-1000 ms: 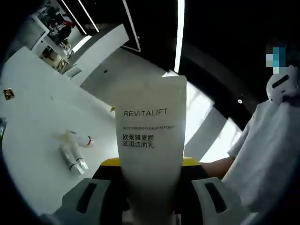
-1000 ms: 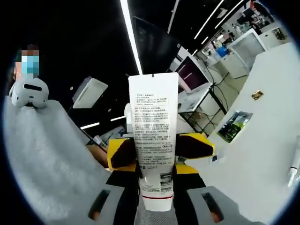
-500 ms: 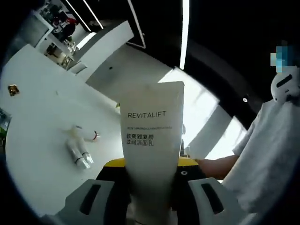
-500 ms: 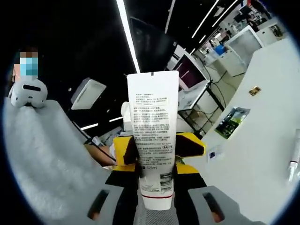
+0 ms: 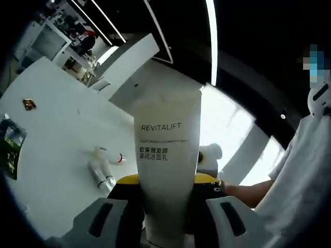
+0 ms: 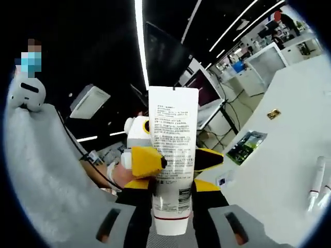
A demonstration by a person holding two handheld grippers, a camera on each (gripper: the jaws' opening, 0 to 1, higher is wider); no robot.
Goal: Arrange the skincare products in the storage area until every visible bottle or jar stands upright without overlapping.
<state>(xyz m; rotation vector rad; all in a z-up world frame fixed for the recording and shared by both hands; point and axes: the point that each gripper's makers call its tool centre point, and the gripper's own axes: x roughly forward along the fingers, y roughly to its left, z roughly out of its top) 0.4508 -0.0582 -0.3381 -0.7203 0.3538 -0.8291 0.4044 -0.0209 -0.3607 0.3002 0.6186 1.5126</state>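
Two grippers, left [image 5: 165, 235] and right [image 6: 170, 235], are both clamping one tube [image 5: 167, 155] from opposite sides, lifting it above the table [image 5: 51, 129], presumably to stand it upright. Small tubes [image 5: 103, 170] are lying flat below.

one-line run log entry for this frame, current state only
left tongs: shut on Revitalift tube | right tongs: shut on same tube | slim tubes: lying on white table | upright: not yet
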